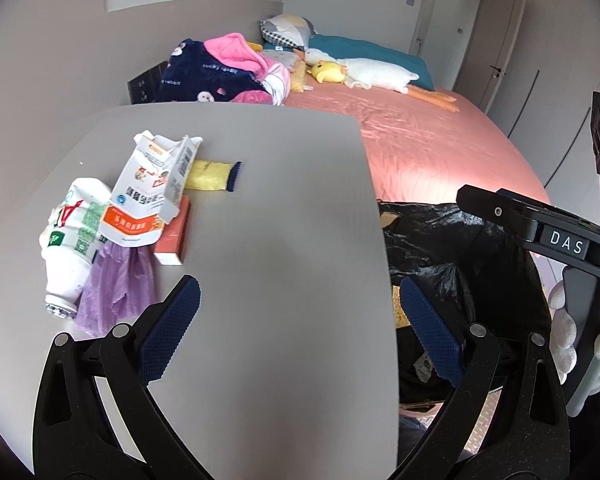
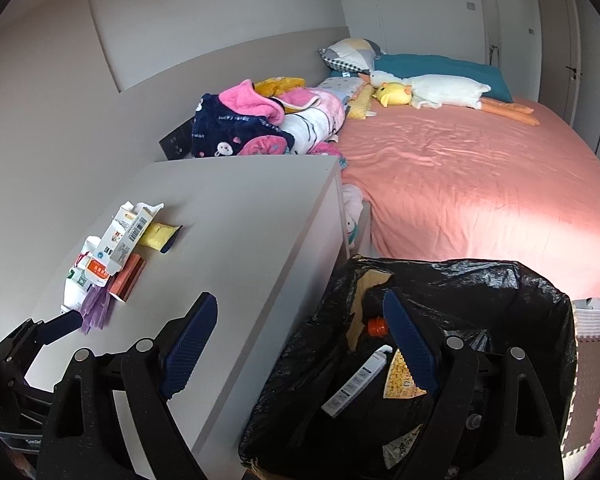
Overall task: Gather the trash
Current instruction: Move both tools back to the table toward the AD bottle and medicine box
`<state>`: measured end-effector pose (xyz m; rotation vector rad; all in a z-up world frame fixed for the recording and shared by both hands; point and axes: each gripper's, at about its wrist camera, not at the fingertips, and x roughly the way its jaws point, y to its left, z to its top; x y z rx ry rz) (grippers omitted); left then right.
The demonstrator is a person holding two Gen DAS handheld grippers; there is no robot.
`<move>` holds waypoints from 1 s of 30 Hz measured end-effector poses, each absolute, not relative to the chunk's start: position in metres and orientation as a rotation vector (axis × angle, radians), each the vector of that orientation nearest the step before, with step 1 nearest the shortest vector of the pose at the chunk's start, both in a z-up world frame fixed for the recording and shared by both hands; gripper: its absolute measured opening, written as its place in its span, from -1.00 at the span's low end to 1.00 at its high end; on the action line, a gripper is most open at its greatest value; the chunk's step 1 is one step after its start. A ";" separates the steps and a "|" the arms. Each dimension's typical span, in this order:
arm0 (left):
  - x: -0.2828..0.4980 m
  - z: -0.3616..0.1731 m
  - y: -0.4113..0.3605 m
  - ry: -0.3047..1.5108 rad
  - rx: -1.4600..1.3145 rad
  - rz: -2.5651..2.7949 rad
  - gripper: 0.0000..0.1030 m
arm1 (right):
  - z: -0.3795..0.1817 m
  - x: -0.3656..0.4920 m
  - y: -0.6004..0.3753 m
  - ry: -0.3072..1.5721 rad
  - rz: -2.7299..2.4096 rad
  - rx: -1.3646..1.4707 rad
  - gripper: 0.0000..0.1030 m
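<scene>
Two grippers, both spread wide and carrying nothing. The left gripper hangs over the grey cabinet top, its left pad above the surface and its right pad past the cabinet's right edge, over the black trash bag. Bare grey surface lies straight ahead of its jaws all the way to the far edge.

Ahead and to its left sits the trash pile: a torn white and orange carton lying over a crumpled white plastic bottle, a purple plastic scrap just beside the left pad, a red-brown box under the carton, and a yellow packet further on.

The right gripper straddles the cabinet's right edge too, left pad over the top, right pad over the open bag. Down inside the bag: a white tube, an orange cap, a yellow wrapper.

Beyond the bag a pink bed fills the room, with a white goose plush and heaped clothes by the headboard.
</scene>
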<state>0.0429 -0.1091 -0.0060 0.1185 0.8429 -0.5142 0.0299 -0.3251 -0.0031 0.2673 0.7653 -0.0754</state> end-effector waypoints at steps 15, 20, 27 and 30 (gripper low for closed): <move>0.069 -0.007 -0.030 0.830 0.031 -0.382 0.87 | -0.016 0.077 -0.258 0.820 0.042 0.224 0.65; 0.080 -0.006 -0.010 0.820 0.026 -0.336 0.87 | -0.020 0.093 -0.238 0.832 0.097 0.222 0.61; 0.104 -0.008 0.017 0.826 -0.005 -0.277 0.87 | -0.022 0.119 -0.216 0.847 0.176 0.249 0.61; 0.114 -0.012 0.024 0.838 -0.026 -0.269 0.87 | -0.024 0.131 -0.206 0.853 0.199 0.250 0.59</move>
